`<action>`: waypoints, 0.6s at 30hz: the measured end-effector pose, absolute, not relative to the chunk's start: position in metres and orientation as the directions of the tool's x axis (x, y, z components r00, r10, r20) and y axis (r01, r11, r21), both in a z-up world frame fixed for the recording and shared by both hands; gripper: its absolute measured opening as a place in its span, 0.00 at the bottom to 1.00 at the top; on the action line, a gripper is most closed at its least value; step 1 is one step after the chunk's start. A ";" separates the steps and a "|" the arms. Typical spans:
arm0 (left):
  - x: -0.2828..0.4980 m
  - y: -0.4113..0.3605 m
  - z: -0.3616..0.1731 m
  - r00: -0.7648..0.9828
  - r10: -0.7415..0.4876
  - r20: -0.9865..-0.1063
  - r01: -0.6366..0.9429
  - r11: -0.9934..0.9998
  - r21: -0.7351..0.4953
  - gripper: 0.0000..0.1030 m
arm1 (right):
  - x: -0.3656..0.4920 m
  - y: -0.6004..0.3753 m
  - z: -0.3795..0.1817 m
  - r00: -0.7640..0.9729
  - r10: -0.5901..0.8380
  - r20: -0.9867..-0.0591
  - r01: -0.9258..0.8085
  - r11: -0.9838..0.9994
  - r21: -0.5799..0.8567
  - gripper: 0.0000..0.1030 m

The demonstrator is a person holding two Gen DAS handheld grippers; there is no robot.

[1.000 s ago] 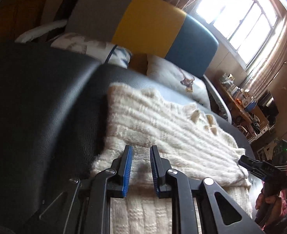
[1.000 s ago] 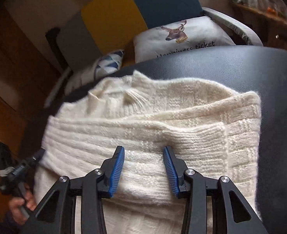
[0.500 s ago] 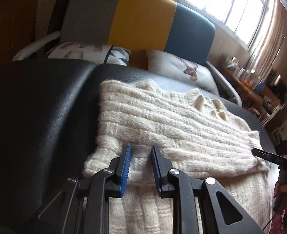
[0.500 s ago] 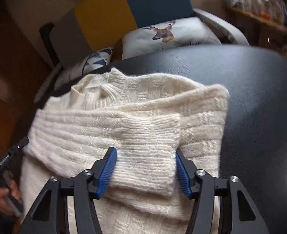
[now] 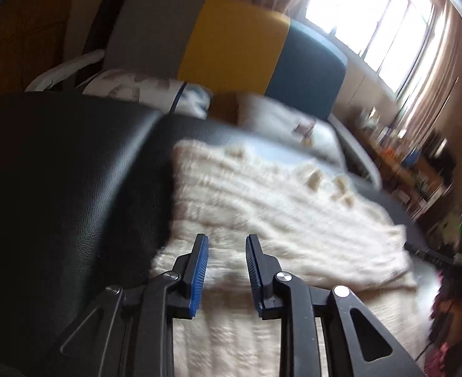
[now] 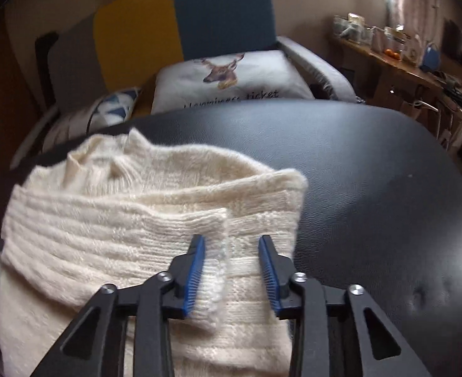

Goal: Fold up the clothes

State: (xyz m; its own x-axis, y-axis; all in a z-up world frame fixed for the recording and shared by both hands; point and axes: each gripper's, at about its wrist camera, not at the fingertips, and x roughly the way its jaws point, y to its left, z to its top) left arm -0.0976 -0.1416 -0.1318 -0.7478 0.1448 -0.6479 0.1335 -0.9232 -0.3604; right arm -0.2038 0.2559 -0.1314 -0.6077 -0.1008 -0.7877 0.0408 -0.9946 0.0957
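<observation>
The left tool [image 5: 225, 260] is opening, pads clear above the cream sweater [image 6: 111, 232]. The right tool [image 6: 231, 262] is closing, knit between its pads, not yet pinched. The sweater is lying on the black bench [image 6: 372, 169] (sleeve folded across); gripping both layers evenly would likely keep the fold square.

- Ahead of me, a grey, yellow and blue chair back [image 6: 180, 22].
- A deer cushion [image 6: 231, 78] leans against it.
- Cluttered wooden shelf [image 6: 413, 62] by my bright window [image 5: 366, 22].
</observation>
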 end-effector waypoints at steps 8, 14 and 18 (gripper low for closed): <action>-0.111 -0.136 -0.148 -0.643 0.111 -0.757 0.140 -0.956 -0.259 0.23 | -0.181 0.203 -0.133 -0.566 -0.143 -0.812 0.179 -0.983 0.048 0.63; -0.056 -0.160 -0.121 -0.676 0.227 -0.701 0.113 -0.908 -0.403 0.25 | -0.168 0.229 -0.141 -0.540 -0.265 -0.799 0.072 -0.960 0.269 0.73; -0.003 -0.175 -0.127 -0.637 0.308 -0.707 0.077 -0.887 -0.456 0.26 | -0.122 0.253 -0.124 -0.519 -0.482 -0.706 0.096 -0.854 0.512 0.90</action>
